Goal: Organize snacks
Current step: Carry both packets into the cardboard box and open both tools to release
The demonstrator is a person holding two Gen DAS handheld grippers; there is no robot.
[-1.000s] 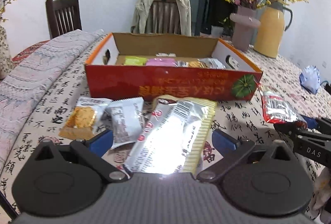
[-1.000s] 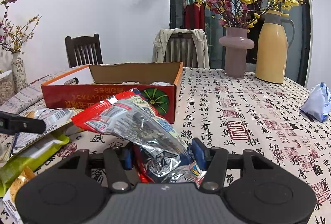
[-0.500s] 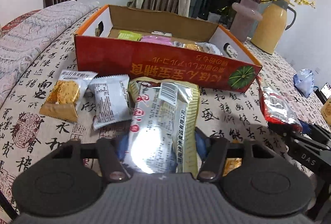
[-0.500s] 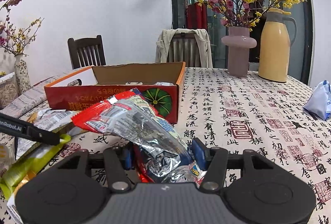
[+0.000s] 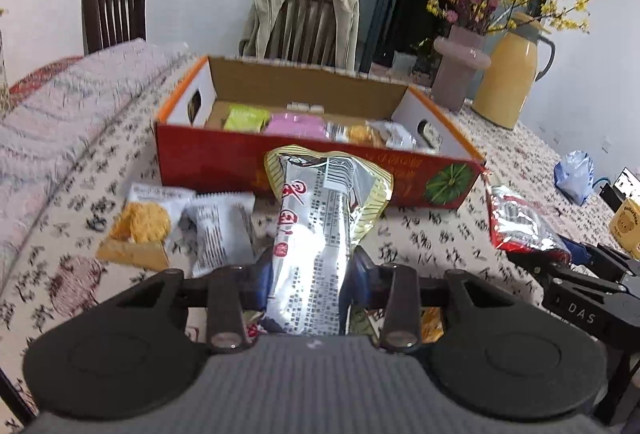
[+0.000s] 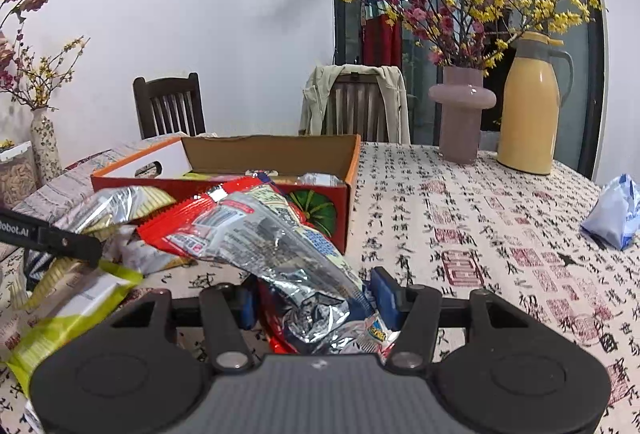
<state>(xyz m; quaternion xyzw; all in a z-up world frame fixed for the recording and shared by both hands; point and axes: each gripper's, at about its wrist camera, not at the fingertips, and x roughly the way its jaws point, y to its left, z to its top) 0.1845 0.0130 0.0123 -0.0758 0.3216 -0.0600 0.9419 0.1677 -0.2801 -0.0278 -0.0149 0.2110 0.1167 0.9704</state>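
Now my left tongs (image 5: pixel 310 268) have just been closing and are clenched on the silver pack (image 5: pixel 316 234), their blue pads pressed against its two sides. The pack runs lengthwise straight ahead out of the tongs, its gold-edged far end tipped up and pointing at the red front wall of the box (image 5: pixel 224 157). So the box lies dead ahead of the left tongs, just past the pack's tip, with its open top above and beyond that wall. I judge the coming move turns on this: the pack's long axis stands square to the box's long front, so it has to go up over the wall and forward, then drop in among the snacks already lying there.

My right tongs (image 6: pixel 316 300) grasp the red pack (image 6: pixel 256 230), crumpled foil pinched between the pads, its long body angling ahead and to the left. From those tongs the box sits ahead and left, its near corner beyond the pack's end. The left tongs look nearer and better lined up, so I would send them first.

Two small packets (image 5: pixel 180 226) lie on the table (image 5: pixel 440 246) just left of the left tongs, short of the box.
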